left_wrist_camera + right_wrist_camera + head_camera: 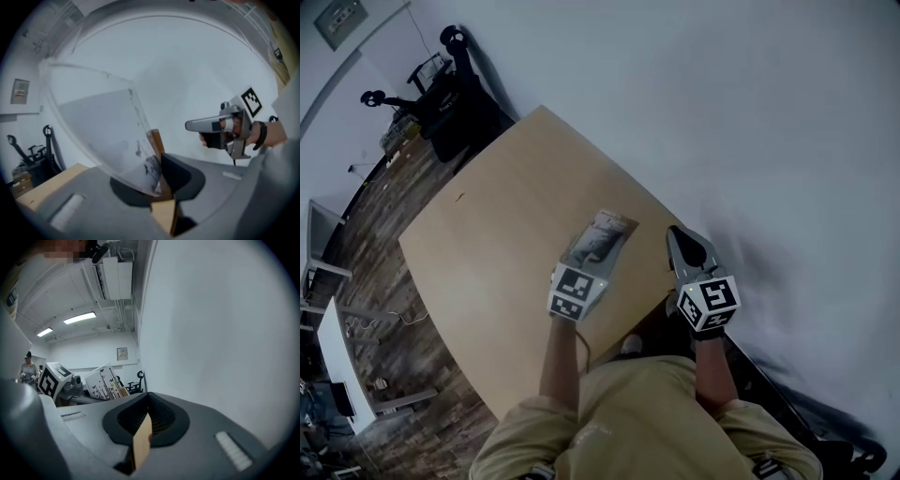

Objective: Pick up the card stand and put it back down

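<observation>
Left gripper (161, 180) is pinching only the card stand (101, 136) by its wooden foot (156, 140), right gripper (146, 416) riding closed and empty, so the stand's threatening to twist loose.

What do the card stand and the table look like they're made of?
Card stand: clear, glossy plastic sheet, likely acrylic, since the wall shows through it; the brown strip at its edge looks like wood. Table: pale tan, matte; wood or laminate, unclear.

Pale wooden table (487, 225) stands on dark plank floor (370, 230).
</observation>
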A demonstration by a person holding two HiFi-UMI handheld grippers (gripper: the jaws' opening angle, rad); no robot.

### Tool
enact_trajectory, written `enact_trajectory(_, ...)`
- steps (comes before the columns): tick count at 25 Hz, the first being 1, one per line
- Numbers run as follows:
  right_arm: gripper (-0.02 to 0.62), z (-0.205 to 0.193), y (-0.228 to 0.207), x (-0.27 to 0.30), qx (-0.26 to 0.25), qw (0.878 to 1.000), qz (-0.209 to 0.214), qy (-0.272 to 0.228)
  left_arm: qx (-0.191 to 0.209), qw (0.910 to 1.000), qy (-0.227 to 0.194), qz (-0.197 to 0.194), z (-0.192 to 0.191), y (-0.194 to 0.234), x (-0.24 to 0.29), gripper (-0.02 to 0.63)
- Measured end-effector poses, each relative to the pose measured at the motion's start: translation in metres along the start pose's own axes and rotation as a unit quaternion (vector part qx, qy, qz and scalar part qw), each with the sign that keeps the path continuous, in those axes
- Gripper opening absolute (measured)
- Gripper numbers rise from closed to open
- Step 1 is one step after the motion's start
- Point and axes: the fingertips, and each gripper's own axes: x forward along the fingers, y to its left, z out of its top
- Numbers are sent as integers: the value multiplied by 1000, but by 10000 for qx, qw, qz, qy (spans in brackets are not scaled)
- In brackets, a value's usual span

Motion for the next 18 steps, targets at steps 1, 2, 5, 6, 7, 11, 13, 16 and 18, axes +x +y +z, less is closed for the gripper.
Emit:
enact_trajectory(1, 5, 7, 11, 3, -27, 10000, 76, -15, -22, 9998, -108, 183, 10, 7, -15, 71)
enact_trajectory(2, 3, 14, 21, 6, -46, 9999, 155, -31, -39, 9991, -215, 368, 19, 14, -30, 71)
enact_trajectory(5, 5, 27, 52, 15, -90, 9990, 436, -79, -62, 9942, -519, 937, 39, 32, -71, 69)
enact_trajectory(6, 5, 30, 62, 18, -104, 9984, 545, -91, -74, 9917, -611, 1132, 43, 38, -84, 69)
enact_trajectory(7, 5, 32, 73, 22, -117, 9977, 657, -101, -95, 9887, -696, 1326, 46, 43, -97, 69)
enact_trajectory(11, 5, 37, 111, 40, -139, 9942, 1057, -116, -205, 9730, -927, 2101, 49, 69, -143, 67)
enact_trajectory(13, 5, 39, 128, 50, -150, 9921, 1238, -108, -262, 9627, -995, 2504, 46, 80, -162, 68)
enact_trajectory(16, 5, 45, 148, 63, -172, 9883, 1511, -84, -436, 9443, -1094, 3074, 42, 93, -187, 67)
enact_trajectory(18, 5, 52, 154, 73, -166, 9858, 1669, -79, -510, 9322, -1126, 3401, 42, 100, -197, 67)
